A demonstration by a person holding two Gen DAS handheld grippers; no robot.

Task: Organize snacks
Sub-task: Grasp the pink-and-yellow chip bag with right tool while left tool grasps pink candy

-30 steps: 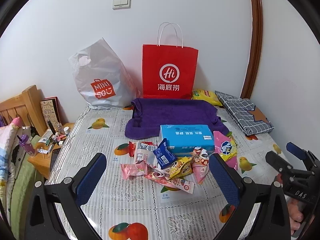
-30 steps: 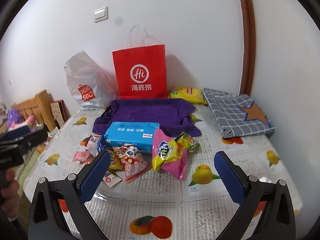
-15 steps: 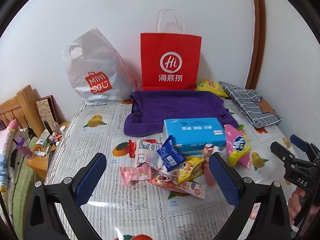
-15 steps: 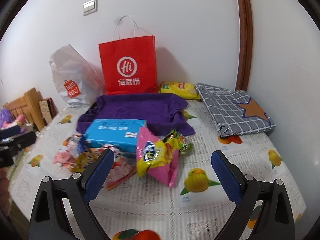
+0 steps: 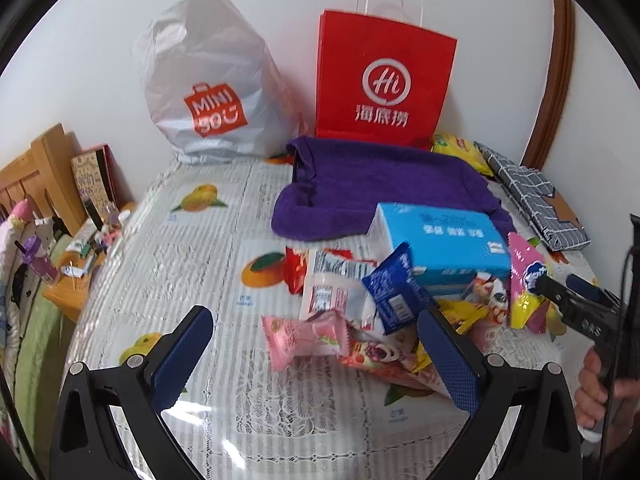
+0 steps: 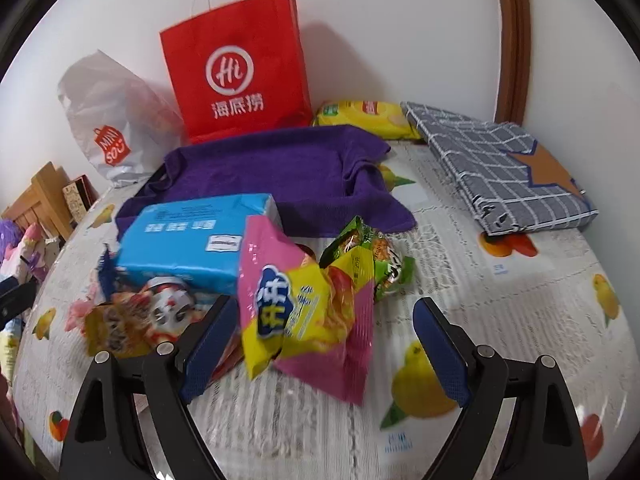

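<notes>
A pile of snack packets lies on the fruit-print tablecloth [image 5: 200, 264] in front of a blue tissue pack [image 5: 440, 240]. My left gripper [image 5: 314, 344] is open, low over the near side of the pile, with a pink candy packet [image 5: 304, 336] between its fingers and untouched. A dark blue packet [image 5: 394, 288] and a white packet [image 5: 332, 284] lie just beyond. My right gripper [image 6: 324, 340] straddles a pink and yellow snack bag [image 6: 304, 308]; its jaws are closing, with the pads still off the bag. A green packet [image 6: 368, 256] lies behind that bag.
A purple towel [image 5: 380, 184] covers a tray behind the pile. A red paper bag [image 5: 384, 80] and a white plastic bag [image 5: 212, 88] stand against the wall. A yellow chip bag [image 6: 368, 118] and a folded grey checked cloth [image 6: 500, 168] lie at the back right. A wooden bedside stand [image 5: 68, 288] is on the left.
Both grippers have come forward and down toward the snack pile. The right jaws have narrowed a little around the pink and yellow bag.
</notes>
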